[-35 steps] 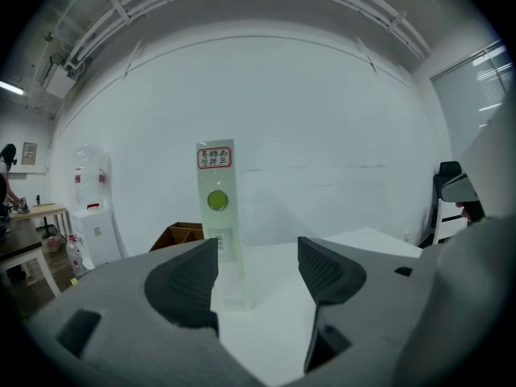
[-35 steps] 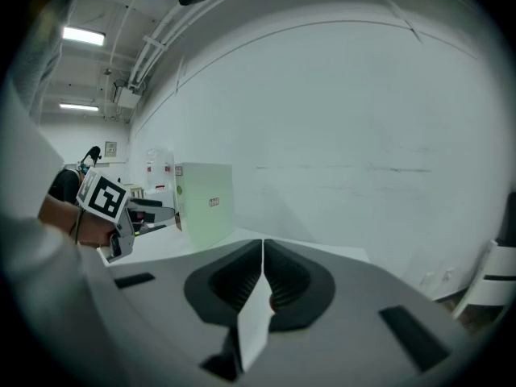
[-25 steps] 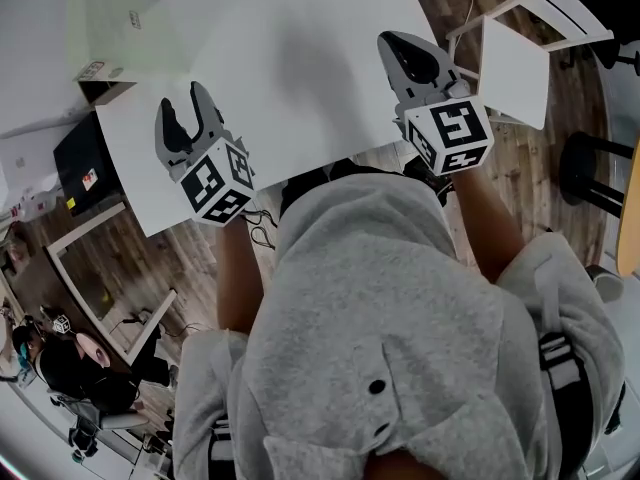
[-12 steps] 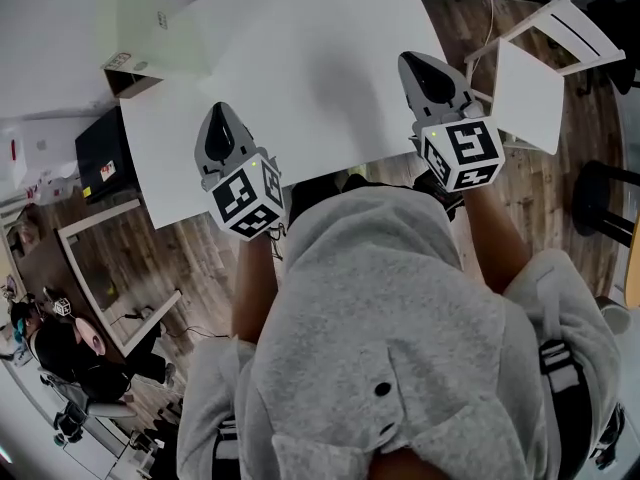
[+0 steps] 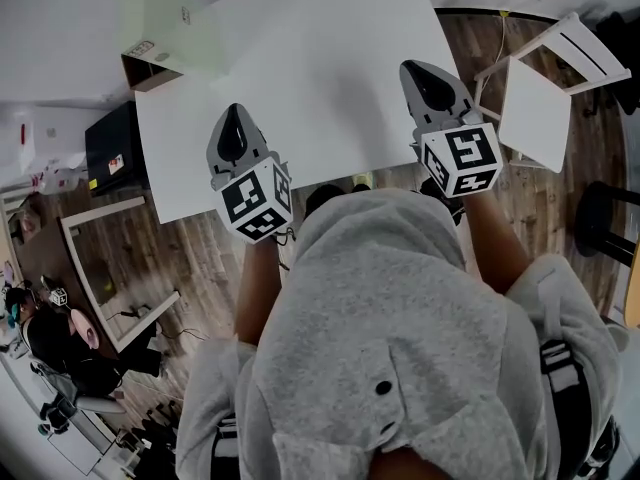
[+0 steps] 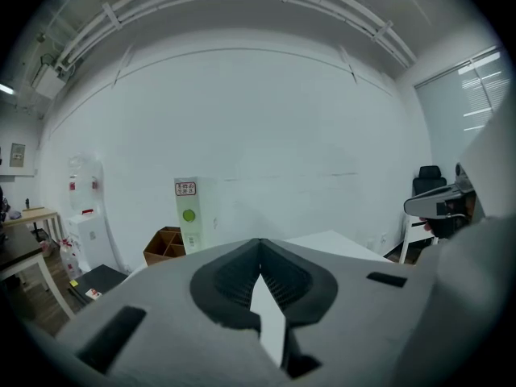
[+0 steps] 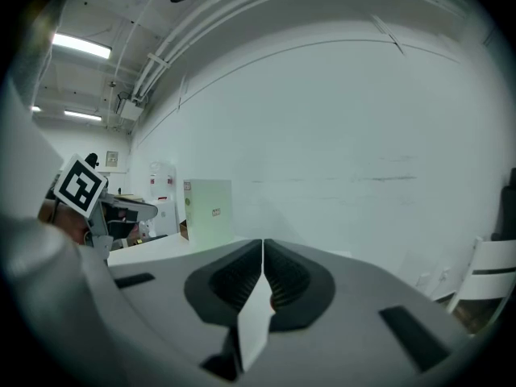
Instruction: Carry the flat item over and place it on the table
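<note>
Biggest thing first: the white flat board (image 5: 310, 78) fills the upper middle of the head view, lying roughly level above the wooden floor (image 5: 200, 258). Its near edge faces you. I can't tell whether its far side rests on anything. A white chair (image 5: 540, 98) stands off to your right, apart from the board. A black cabinet (image 5: 110, 148) sits by the board's left edge, and a pale green box (image 5: 170, 28) is near its far left corner.

The left gripper (image 5: 234, 118) is on the near edge toward the left corner. The right gripper (image 5: 422, 73) is on the same edge toward the right. They're well apart, with your body between them.

In the left gripper view the jaws are together on a thin white sliver of the board's edge (image 6: 270, 321), which is pinched between the ribbed pads (image 6: 234, 276). The right gripper view shows the same: jaws clamped on the board's edge (image 7: 254, 321).

My read of the step: both grips are on, so this is the start of the carry and nothing has been placed yet. I can't pick out the target table.

For the next move, raise both grippers together and keep them at the same height. You're only holding one edge, so the far side will likely sag or twist in the pads. Move slowly, steer clear of the chair, and don't let either side go until the board lies flat on the table.
</note>
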### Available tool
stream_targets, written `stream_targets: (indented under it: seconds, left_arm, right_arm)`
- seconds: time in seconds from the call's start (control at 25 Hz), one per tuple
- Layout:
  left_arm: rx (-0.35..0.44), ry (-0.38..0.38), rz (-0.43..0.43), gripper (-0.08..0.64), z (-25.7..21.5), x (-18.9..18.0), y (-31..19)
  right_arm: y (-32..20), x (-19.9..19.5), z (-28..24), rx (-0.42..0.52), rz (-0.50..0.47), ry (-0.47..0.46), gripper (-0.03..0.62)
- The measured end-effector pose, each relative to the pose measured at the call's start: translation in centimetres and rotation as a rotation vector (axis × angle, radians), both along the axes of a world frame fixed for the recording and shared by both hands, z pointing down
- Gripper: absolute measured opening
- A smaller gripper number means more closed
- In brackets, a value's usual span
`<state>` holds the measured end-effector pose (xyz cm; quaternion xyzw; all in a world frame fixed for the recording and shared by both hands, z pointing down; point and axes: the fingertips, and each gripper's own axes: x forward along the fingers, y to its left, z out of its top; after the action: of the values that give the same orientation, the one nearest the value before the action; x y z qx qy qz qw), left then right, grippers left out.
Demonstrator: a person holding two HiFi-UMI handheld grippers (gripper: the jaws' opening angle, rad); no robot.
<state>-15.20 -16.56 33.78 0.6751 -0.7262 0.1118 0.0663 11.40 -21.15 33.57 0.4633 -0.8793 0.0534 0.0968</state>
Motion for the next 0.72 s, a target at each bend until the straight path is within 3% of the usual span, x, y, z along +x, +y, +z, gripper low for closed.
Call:
stream_targets:
  seconds: [0.36, 0.72]
  left_arm:
    - [0.005, 0.005, 0.016, 0.021, -1.2, -1.2, 2.3]
    - [-0.006, 0.016, -0.005, 0.021, -0.7, -4.2, 7.8]
  right_arm:
    - [2.0, -2.5, -1.0, 0.003, -0.02, -0.005, 0.028]
    - [7.0, -5.7, -1.3, 0.013, -0.041, 0.015, 0.029]
